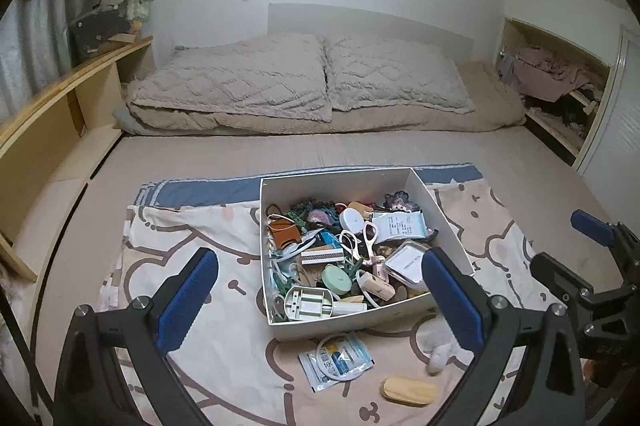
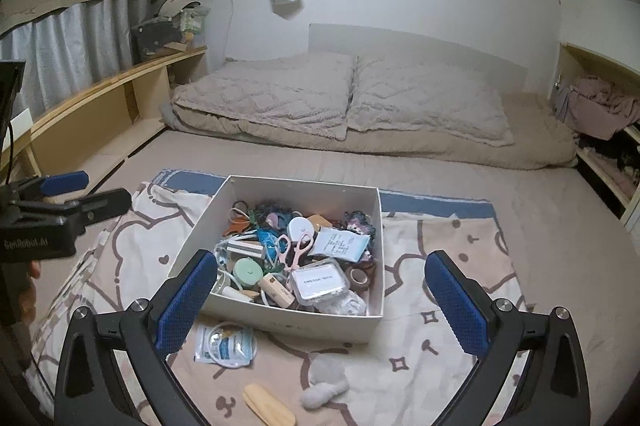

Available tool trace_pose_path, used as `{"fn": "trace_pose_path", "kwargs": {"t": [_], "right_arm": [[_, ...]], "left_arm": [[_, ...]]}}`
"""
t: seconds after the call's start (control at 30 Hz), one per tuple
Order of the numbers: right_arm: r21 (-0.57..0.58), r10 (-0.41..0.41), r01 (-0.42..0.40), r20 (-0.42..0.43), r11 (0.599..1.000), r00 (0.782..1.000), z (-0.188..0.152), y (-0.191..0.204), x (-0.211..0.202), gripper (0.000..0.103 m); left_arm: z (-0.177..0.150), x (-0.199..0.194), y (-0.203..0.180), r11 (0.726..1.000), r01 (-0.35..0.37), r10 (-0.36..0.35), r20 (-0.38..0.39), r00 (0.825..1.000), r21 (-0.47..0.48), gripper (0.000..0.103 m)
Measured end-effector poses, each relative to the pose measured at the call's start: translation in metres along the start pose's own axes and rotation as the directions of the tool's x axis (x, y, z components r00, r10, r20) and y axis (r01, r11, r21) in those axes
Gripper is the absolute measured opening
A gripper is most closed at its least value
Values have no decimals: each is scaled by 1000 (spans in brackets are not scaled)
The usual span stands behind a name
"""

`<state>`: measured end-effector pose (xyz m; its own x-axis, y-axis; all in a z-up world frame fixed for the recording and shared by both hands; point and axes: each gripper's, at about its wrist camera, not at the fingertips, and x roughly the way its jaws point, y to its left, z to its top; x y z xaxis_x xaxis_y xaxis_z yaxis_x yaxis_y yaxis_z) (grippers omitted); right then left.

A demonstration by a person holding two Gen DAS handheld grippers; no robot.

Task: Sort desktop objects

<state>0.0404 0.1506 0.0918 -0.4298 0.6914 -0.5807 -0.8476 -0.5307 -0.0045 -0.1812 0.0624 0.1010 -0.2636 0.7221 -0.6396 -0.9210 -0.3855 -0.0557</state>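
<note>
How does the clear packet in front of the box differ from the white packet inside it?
The clear packet lies flat on the printed cloth, outside the white box; the white packet rests tilted on the clutter inside. The clear one shows a ring-shaped item with blue and yellow print; the white one is opaque with dark text. Both are flat, sealed pouches.

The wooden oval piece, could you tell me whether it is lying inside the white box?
No, the wooden oval piece lies on the patterned cloth in front of the white box, outside its walls.
</note>
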Motion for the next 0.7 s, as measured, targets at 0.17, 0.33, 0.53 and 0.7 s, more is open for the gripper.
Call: {"fn": "trace_pose_path", "kwargs": {"t": [0.17,0.33,0.53,0.7], "right_arm": [[-18,3,-3,20,1000,1000,-5,-2,-18,103],[-23,8,-7,37,1000,999,-14,-5,-32,103],[3,44,-44,26,999,999,-31,-5,-38,103],[-7,35,-35,34,999,999,-45,0,-46,103]], "left_arm": [[-3,-19,1,1000,-6,6,23,1000,-8,102],[-15,-39,-5,1000,6,-7,35,999,20,102],[-39,-61,-19,994,-39,30,90,995,102,102],[-59,-71,-28,991,-38,24,108,994,131,102]]}}
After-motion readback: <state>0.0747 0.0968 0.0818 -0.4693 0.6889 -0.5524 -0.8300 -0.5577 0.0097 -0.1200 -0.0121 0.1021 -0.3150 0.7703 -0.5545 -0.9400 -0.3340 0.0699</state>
